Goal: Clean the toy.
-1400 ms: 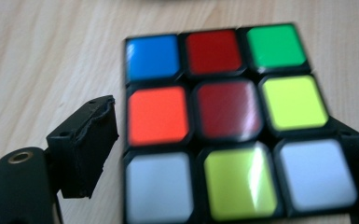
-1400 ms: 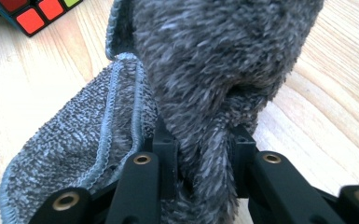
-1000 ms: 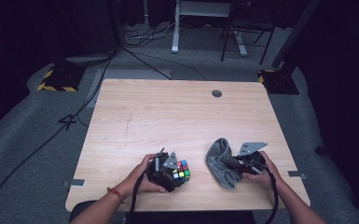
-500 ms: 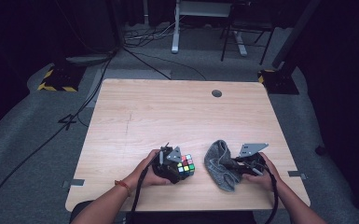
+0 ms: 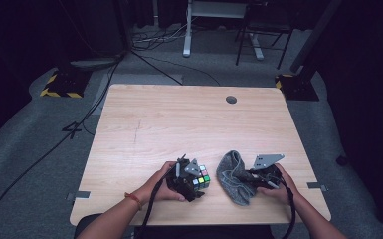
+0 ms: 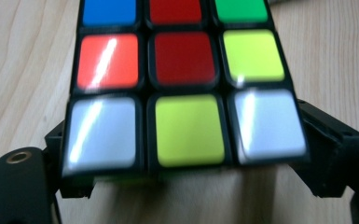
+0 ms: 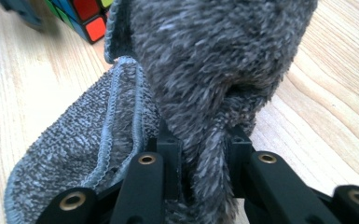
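Since a second ago I see my left gripper (image 5: 195, 180) carry the multicoloured puzzle cube (image 5: 202, 177) a little rightward along the pale wooden table (image 5: 179, 124), closer to the crumpled grey towel (image 5: 233, 175). Its jaws have just been opening, with the cube between them and its sides sitting just inside the black fingers (image 6: 328, 149).

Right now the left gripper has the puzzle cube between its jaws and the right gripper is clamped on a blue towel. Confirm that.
Not quite: the towel is grey, not blue, as the right gripper view shows, with a fold pinched between the right gripper jaws. The rest holds: the puzzle cube sits between the left gripper jaws, which have just been opening.
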A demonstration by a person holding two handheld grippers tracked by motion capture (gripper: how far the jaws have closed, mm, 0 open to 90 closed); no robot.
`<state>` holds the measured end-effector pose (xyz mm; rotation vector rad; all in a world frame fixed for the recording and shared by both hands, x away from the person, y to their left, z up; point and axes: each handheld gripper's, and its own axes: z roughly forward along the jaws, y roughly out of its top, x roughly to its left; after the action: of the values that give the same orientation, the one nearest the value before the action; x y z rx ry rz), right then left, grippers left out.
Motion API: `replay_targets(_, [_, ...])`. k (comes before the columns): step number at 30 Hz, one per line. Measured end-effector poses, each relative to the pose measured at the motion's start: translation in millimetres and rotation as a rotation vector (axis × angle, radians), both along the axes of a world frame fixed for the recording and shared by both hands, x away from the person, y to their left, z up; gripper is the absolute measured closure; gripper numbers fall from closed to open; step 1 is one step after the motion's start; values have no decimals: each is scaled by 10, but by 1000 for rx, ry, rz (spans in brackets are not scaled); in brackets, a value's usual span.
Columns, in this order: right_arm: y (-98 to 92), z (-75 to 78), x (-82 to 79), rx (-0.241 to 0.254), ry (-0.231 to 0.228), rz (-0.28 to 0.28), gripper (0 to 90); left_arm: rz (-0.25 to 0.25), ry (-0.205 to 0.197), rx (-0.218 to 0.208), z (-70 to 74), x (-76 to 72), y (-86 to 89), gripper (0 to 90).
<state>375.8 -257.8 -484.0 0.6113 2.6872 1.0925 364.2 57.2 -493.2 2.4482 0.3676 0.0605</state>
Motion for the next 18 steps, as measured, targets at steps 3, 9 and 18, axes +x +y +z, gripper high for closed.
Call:
replay_targets(3, [8, 0, 3, -5, -1, -2, 735, 10, 10, 0, 18, -71, 102, 168])
replay_targets(9, [4, -3, 15, 0, 9, -6, 723, -35, -2, 12, 69, -252, 231, 243])
replay_targets(18, [6, -4, 15, -1, 7, -12, 717, 47, 22, -61, 47, -89, 164, 147])
